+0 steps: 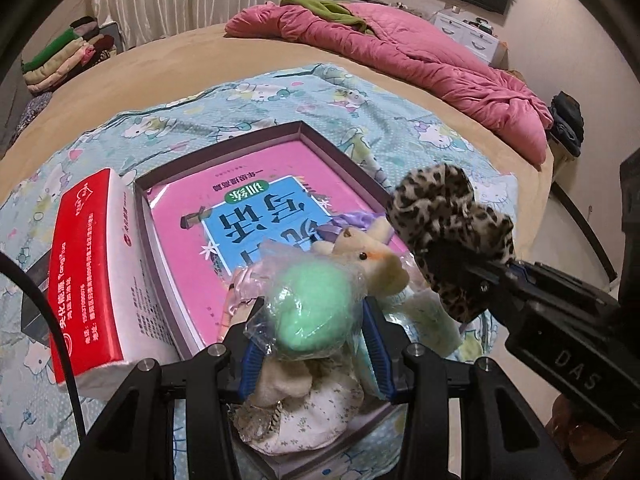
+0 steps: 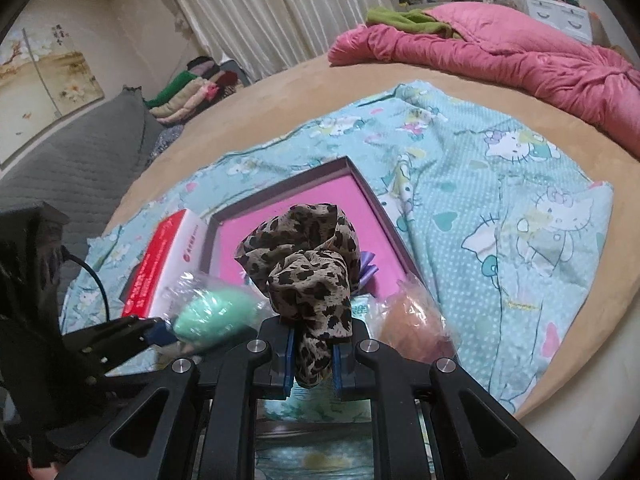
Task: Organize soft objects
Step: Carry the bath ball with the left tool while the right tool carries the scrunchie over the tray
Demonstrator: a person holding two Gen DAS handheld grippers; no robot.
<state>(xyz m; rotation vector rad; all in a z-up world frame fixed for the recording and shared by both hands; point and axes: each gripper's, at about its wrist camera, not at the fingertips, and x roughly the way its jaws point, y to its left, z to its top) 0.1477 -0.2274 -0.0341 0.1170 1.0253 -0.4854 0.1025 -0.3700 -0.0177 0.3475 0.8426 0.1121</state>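
Observation:
My left gripper (image 1: 314, 320) is shut on a green fluffy ball in clear wrap (image 1: 310, 308), held over the near end of a shallow purple-rimmed box (image 1: 304, 128). A pink book (image 1: 256, 208) lies in the box, with a cream plush toy (image 1: 368, 258) and a floral cloth bundle (image 1: 320, 412) on top. My right gripper (image 2: 312, 354) is shut on a leopard-print scrunchie (image 2: 308, 276) above the same box (image 2: 384, 216). The right wrist view has the left gripper (image 2: 160, 330) and its green ball (image 2: 216, 316) at the left. An orange wrapped ball (image 2: 412, 316) lies by the box's near right corner.
A red-and-white tissue pack (image 1: 92, 272) leans on the box's left side. All of it rests on a light blue cartoon-print sheet (image 2: 500, 208) over a tan bed (image 2: 280, 92). A pink quilt (image 1: 420, 64) lies at the far right, and folded clothes (image 1: 68, 52) are stacked at the far left.

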